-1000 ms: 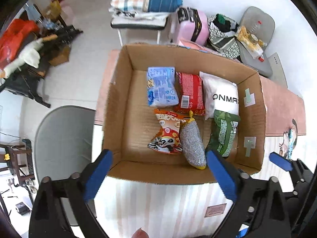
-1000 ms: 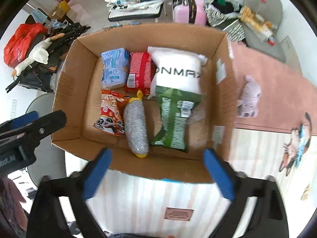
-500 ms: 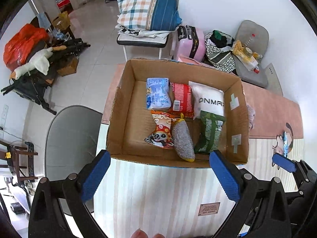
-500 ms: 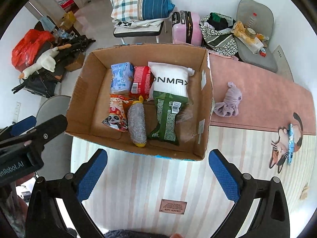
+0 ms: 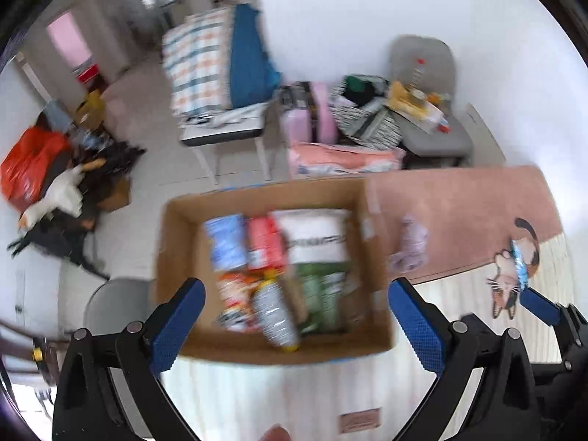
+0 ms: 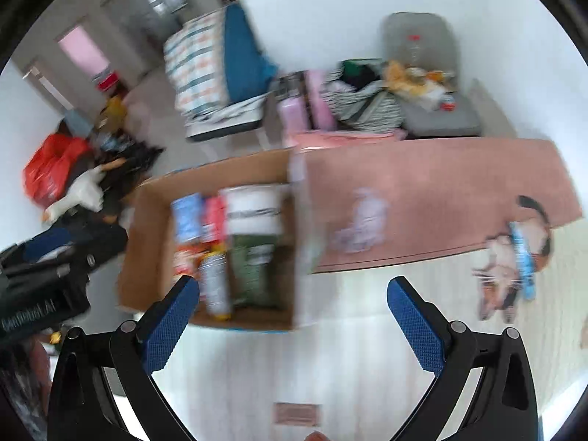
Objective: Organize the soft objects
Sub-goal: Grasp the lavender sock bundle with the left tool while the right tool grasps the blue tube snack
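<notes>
Above cardboard box (image 5: 176, 242): left gripper (image 5: 294, 325), right gripper (image 6: 292, 321) both spread, empty.

One cardboard box (image 5: 176, 257) at centre. Six soft packs inside, blurred. One lilac cloth toy (image 6: 362, 220) at 3 o'clock of box. Two grippers, left (image 5: 294, 325) and right (image 6: 294, 321), jaws spread.

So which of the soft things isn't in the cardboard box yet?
The pale lilac cloth, lying alone on the pink mat right of the cardboard box; the packets sit inside.
</notes>
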Demonstrator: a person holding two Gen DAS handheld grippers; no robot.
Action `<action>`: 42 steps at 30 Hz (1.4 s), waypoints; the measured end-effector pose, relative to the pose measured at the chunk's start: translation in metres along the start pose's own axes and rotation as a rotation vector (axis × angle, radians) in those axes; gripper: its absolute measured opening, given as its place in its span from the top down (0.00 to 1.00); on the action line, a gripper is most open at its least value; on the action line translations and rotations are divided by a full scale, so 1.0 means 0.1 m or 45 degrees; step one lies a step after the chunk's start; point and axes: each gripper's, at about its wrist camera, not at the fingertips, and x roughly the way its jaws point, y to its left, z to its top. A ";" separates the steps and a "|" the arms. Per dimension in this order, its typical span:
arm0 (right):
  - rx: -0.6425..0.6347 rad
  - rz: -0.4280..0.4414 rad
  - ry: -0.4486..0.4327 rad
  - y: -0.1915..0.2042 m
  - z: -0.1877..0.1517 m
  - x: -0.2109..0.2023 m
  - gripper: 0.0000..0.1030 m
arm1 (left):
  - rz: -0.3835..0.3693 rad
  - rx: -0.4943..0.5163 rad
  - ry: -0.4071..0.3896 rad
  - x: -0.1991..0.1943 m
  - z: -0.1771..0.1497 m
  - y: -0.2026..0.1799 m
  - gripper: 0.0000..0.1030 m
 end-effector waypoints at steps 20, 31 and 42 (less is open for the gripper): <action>0.488 -0.390 0.416 -3.50 0.20 1.34 0.00 | 0.038 0.384 0.669 2.68 0.57 -2.19 0.01; 0.451 -0.388 0.639 -3.98 0.26 2.18 0.03 | -0.092 0.227 0.891 3.19 0.53 -2.15 0.01; 0.509 -0.307 0.699 -4.19 0.23 2.37 0.22 | -0.099 0.238 0.882 3.21 0.55 -2.17 0.37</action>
